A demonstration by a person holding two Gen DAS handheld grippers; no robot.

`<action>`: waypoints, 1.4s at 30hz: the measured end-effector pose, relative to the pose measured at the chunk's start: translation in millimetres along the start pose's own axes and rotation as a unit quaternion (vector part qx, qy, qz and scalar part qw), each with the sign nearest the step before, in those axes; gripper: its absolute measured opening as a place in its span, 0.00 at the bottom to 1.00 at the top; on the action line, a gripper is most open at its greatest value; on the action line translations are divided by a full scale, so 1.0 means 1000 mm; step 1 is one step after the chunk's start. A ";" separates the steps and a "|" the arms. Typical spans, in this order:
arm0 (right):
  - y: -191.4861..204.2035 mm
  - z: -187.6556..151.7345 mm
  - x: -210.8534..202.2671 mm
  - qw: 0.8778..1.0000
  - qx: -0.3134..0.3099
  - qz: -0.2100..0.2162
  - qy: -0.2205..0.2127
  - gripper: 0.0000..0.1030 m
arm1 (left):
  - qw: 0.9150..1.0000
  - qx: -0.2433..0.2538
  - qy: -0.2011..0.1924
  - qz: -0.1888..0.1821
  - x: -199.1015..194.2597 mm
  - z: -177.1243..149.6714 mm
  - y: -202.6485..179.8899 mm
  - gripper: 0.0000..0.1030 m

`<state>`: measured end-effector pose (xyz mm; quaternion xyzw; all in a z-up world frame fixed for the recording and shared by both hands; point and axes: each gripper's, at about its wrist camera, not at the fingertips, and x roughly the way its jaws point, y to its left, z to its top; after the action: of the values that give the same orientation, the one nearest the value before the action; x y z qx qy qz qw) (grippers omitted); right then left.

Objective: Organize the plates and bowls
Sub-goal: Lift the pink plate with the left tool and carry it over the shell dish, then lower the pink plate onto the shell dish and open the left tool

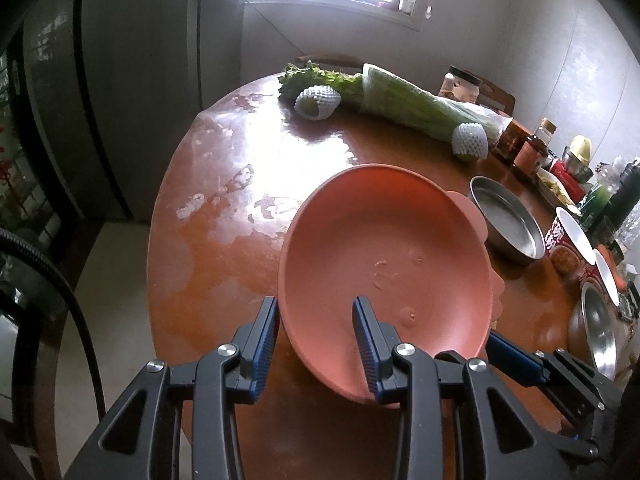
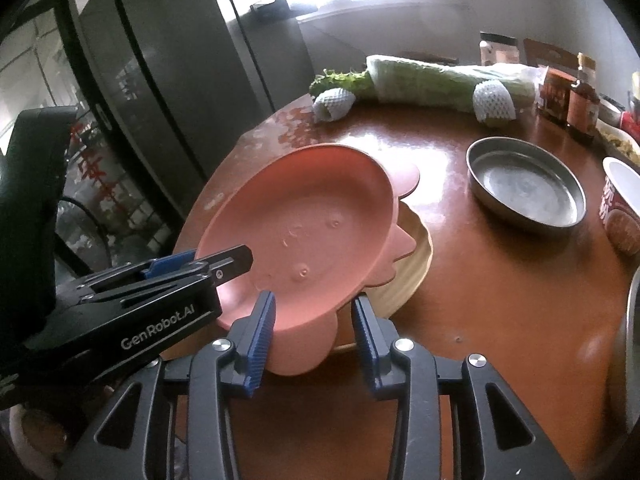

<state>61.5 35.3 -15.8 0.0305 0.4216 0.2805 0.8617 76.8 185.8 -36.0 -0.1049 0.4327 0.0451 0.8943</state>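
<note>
Left wrist: left gripper [image 1: 316, 320] jaws spread, straddling the near rim of the pink plate [image 1: 384, 256] — no pinch visible; plate tilts up over the table [image 1: 224, 184]. Right wrist: right gripper [image 2: 314, 316] also spread around the near edge; plate sits directly ahead, overlapping a yellow plate [image 2: 416, 268], steel bowl [image 2: 524, 192] well right. The left one is nearer the plate's centre.

Right wrist view: a pink plate [image 2: 304, 236], tilted, lies between the spread fingers [image 2: 262, 332] of the right gripper [image 2: 314, 332], its near rim straddled by them. The left gripper [image 2: 224, 266] reaches in from the left onto the plate's left rim. Beneath lies a yellow plate [image 2: 416, 264]; a steel pan [image 2: 524, 192] sits apart on the desk [image 2: 480, 312].
</note>
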 end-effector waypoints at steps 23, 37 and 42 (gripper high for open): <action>0.021 -0.008 -0.014 0.999 -0.043 0.024 0.000 0.43 | 1.000 -0.004 -0.006 0.005 -0.002 0.005 0.009 0.37; 0.027 -0.014 -0.024 0.998 -0.056 0.020 -0.001 0.44 | 1.000 0.006 -0.008 -0.001 -0.015 0.002 -0.001 0.37; 0.023 -0.013 -0.031 0.999 -0.051 0.015 -0.008 0.44 | 1.000 0.013 -0.015 0.000 -0.024 0.002 -0.007 0.39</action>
<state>26.3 36.5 4.4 -0.0046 0.3992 0.3145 0.8612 64.6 180.1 -14.7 -0.0929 0.4197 0.0410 0.9020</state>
